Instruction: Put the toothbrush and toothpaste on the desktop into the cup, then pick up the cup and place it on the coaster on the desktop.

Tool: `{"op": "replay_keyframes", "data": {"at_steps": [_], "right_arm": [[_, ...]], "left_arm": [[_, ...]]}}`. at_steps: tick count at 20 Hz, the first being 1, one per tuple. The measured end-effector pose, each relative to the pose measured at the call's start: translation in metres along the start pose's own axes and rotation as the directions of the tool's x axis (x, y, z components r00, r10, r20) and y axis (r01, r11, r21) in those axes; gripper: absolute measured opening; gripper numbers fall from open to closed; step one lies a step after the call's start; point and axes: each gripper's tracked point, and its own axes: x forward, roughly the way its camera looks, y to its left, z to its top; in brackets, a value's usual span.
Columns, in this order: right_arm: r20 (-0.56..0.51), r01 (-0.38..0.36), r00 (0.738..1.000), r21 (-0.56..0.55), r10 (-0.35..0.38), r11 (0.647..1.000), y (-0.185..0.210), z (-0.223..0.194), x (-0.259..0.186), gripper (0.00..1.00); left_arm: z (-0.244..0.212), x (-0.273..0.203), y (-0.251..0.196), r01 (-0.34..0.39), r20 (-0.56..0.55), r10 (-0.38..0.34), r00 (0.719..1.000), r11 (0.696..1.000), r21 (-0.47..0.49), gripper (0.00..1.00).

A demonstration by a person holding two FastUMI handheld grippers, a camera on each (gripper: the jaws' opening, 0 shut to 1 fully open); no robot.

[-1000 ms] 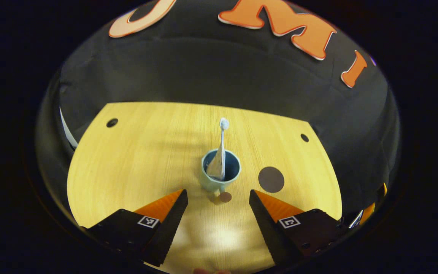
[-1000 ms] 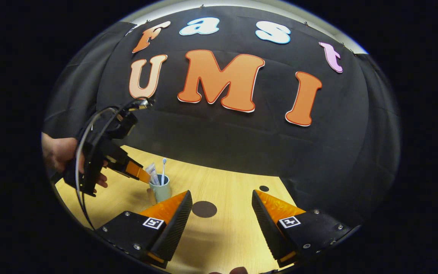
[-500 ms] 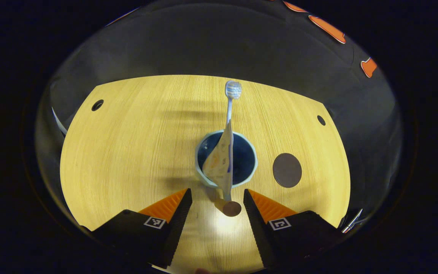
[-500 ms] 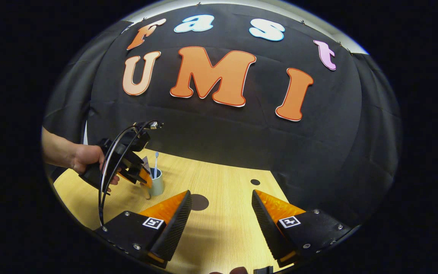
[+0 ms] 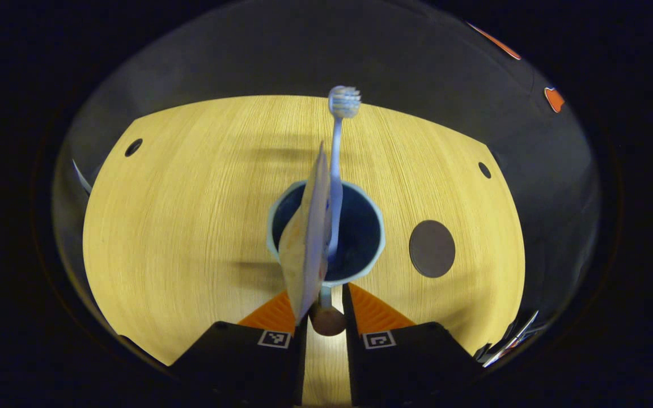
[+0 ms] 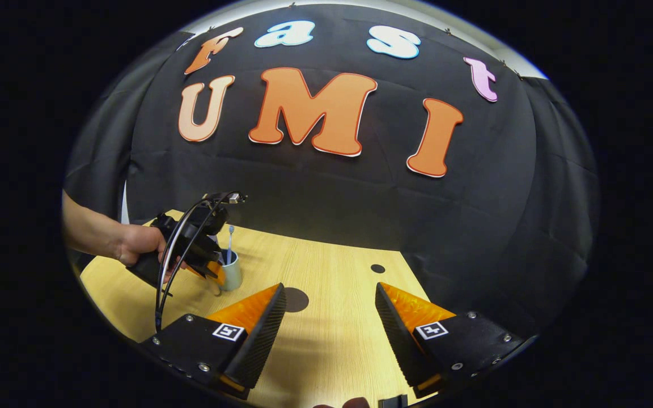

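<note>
1. In the left gripper view, the left gripper (image 5: 325,309) sits low over the wooden desktop (image 5: 179,226), its two fingers drawn close together on either side of the handle (image 5: 326,317) of the pale blue-green cup (image 5: 372,249).
2. Whether both fingers actually press on that handle cannot be told; only a narrow gap shows between them.
3. The cup stands upright on the desktop with the toothbrush (image 5: 338,147) and the toothpaste tube (image 5: 306,249) both standing in it, the brush head rising above the rim and the tube leaning toward the camera.
4. The round dark coaster (image 5: 432,248) lies flat on the desktop just to the side of the cup, apart from it.
5. In the right gripper view, the right gripper (image 6: 329,314) hovers above the desktop with its fingers spread wide and nothing between them.
6. Farther off in that view, a hand (image 6: 139,246) holds the left gripper against the cup.
</note>
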Motion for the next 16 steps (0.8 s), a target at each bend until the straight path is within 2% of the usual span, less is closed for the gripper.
{"op": "replay_keyframes", "data": {"at_steps": [3,4,6,7,13,16], "right_arm": [[-0.004,0.003,1.0,0.009,-0.003,1.0,-0.005,-0.004,-0.002,0.94],[-0.006,0.002,1.0,0.011,-0.002,1.0,-0.005,-0.005,-0.003,0.94],[-0.003,0.001,1.0,0.01,-0.001,1.0,-0.007,-0.006,-0.005,0.94],[-0.001,0.0,1.0,0.002,0.0,1.0,-0.008,-0.006,-0.005,0.94],[-0.003,-0.022,1.0,-0.016,0.022,1.0,-0.011,-0.015,-0.011,0.94],[0.001,-0.014,1.0,0.0,0.014,1.0,-0.021,-0.016,-0.012,0.94]], "left_arm": [[0.004,0.001,0.003,-0.032,0.018,0.031,0.999,0.999,0.028,0.26],[0.004,0.003,0.003,-0.027,0.022,0.026,0.999,0.999,0.026,0.21],[0.007,-0.001,-0.001,-0.024,0.041,0.023,0.999,1.0,0.018,0.2],[0.004,0.001,-0.005,-0.02,0.034,0.019,0.999,1.0,0.023,0.14],[0.019,-0.004,-0.024,-0.016,0.052,0.016,0.999,1.0,0.002,0.14],[0.04,-0.012,-0.046,-0.02,0.089,0.017,0.996,0.999,0.025,0.14]]}}
